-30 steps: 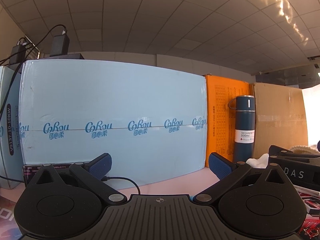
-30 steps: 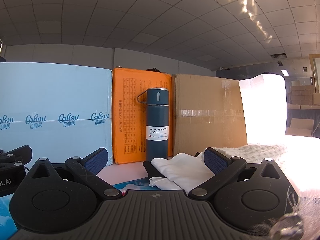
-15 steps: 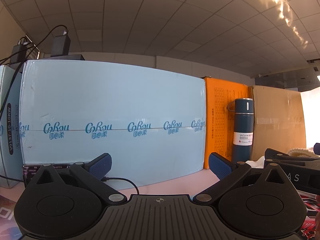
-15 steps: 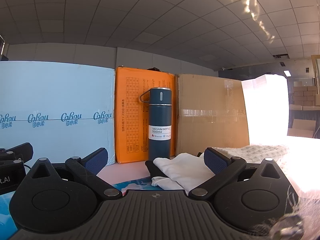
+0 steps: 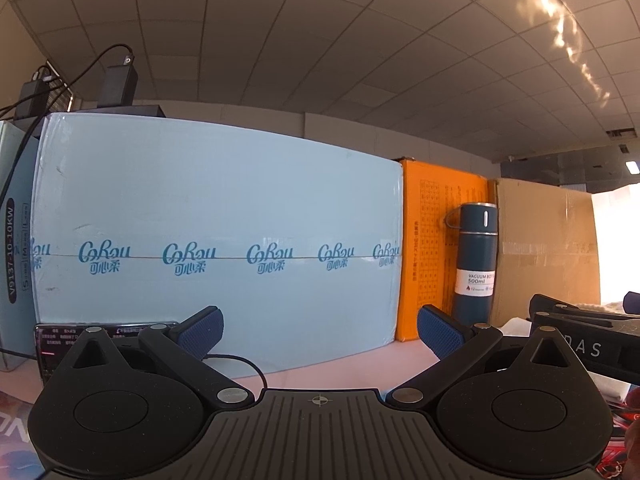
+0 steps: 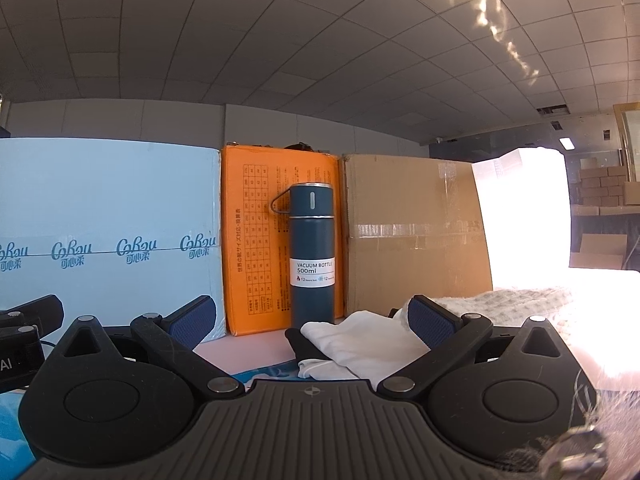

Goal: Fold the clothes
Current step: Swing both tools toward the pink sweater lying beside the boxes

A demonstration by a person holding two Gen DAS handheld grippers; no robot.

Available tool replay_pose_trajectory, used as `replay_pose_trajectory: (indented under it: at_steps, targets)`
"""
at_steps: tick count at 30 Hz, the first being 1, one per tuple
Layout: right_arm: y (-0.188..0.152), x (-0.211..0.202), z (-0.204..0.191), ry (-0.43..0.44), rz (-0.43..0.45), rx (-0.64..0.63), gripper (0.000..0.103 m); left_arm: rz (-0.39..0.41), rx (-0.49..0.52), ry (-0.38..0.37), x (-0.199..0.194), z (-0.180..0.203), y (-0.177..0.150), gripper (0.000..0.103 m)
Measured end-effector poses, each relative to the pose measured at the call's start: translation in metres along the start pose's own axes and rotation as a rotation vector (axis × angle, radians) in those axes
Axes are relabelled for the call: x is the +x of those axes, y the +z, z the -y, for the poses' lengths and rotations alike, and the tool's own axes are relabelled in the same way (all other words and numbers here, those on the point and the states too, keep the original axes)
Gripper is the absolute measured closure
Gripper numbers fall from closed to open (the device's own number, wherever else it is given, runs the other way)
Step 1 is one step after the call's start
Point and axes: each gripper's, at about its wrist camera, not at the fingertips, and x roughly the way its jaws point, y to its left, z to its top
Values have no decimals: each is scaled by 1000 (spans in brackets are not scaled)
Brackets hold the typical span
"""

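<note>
White folded cloth [image 6: 360, 346] lies on the pink bench [image 6: 248, 350] between the right tool's [image 6: 312, 320] spread blue textured pads [image 6: 434, 324], over a black item; no contact seen. Left tool [image 5: 318, 330] also wide open, holding nothing. One knitted cream textile [image 6: 516, 300] right of cloth. One dark-blue cylindrical metal vacuum bottle [image 6: 311, 256] stands upright. Three boxes behind: pale-blue [image 5: 216, 248], orange [image 6: 256, 240], brown cardboard [image 6: 416, 236].
</note>
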Motion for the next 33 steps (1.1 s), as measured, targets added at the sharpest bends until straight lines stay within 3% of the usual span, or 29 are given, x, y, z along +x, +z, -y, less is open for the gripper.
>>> replay_pose_trajectory:
  at_steps: [11, 19, 26, 28, 33]
  targets:
    - [8, -32, 12, 26, 28, 8, 0, 58, -167, -32, -16, -20, 17, 0]
    - [28, -82, 40, 68, 82, 81, 0, 111, -286, -197, -44, -20, 37, 0]
    - [33, -125, 61, 89, 86, 109, 0, 24, -157, -384, -74, -7, 59, 0]
    - [31, -137, 65, 104, 90, 117, 0, 39, -105, -373, -88, -9, 60, 0]
    - [27, -155, 64, 200, 72, 170, 0, 54, -20, -240, -122, -35, 64, 0]
